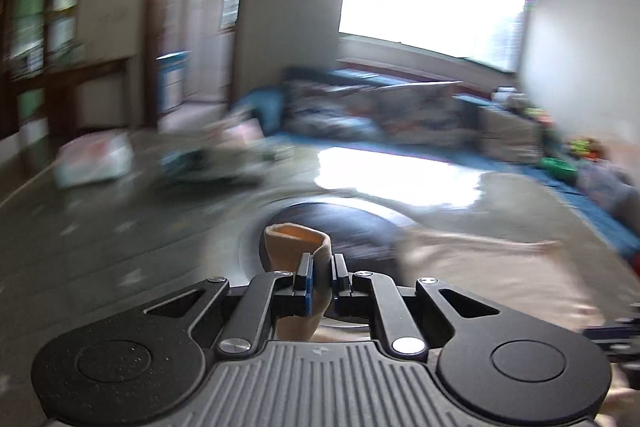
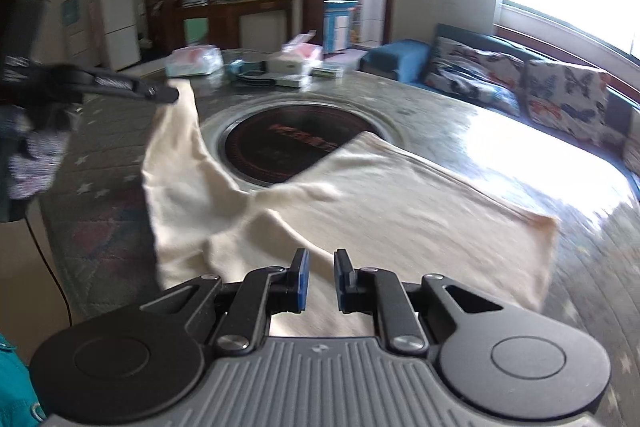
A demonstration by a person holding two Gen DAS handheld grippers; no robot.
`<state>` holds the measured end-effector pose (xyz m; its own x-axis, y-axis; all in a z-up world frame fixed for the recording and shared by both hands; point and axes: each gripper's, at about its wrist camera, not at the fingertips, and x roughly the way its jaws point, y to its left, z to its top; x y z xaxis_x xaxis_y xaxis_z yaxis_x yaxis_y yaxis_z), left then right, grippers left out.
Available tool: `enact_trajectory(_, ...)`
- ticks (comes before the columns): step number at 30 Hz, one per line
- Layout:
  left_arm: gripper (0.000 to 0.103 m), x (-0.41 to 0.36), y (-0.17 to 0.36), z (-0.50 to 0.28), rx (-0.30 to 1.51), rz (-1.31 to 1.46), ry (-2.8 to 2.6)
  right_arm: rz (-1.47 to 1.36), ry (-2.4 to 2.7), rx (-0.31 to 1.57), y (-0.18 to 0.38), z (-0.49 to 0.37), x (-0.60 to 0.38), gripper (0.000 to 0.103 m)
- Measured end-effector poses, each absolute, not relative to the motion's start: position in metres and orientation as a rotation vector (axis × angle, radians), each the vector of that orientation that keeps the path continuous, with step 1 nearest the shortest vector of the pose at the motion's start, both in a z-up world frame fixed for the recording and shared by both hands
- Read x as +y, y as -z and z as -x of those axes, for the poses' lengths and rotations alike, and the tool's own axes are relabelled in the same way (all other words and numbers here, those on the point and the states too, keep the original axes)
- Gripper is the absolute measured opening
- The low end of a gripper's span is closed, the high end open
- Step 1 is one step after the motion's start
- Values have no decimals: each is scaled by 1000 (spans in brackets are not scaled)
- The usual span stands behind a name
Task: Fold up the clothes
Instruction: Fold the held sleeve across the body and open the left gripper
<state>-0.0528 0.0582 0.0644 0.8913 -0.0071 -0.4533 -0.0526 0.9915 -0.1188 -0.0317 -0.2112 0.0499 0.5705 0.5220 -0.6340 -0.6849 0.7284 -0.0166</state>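
Left gripper [image 1: 320, 277]: clamped on a folded edge of the cream knit cotton garment [image 2: 360, 195], lifting that corner.
Garment: cream, soft, creased; spread on the round marbled table [image 2: 460, 119], partly covering its black inset cooktop [image 2: 288, 143].
Right gripper [image 2: 320, 281]: jaws narrow above the cloth; nothing visibly between the pads.
Hard to see: the left view is motion-blurred.

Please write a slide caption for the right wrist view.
Left gripper lifts one corner of the cream cotton garment above the round black cooktop.

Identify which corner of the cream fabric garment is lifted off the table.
The cream garment's far-left corner, pinched in the left gripper; the right-hand corner lies flat.
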Motion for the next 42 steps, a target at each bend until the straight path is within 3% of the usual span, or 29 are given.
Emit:
enact_trajectory(9, 9, -64, -68, 57, 452, 12, 384, 153, -578, 661, -45, 33, -275, 13)
enact_trajectory(17, 13, -119, -27, 49, 559, -69, 507, 56, -512, 703, -35, 31, -308, 13)
enact_trajectory(19, 18, -119, -21, 51, 575, -85, 521, 45, -502, 708, -33, 31, -311, 13)
enact_trajectory(22, 38, -118, -12, 53, 597, -111, 544, 21, -495, 715, -32, 29, -314, 13)
enact_trajectory(29, 38, -69, -11, 53, 609, -96, 449, -8, -523, 749, -25, 23, -308, 13)
enact_trajectory(33, 38, -34, -6, 50, 641, -72, 356, -15, -530, 769, -16, 16, -298, 21)
enact_trajectory(38, 36, -10, 3, 59, 660, -67, 311, -18, -527, 791, -7, 8, -287, 22)
enact_trajectory(42, 36, 1, 10, 68, 675, -66, 309, 22, -530, 781, -8, 9, -281, 8)
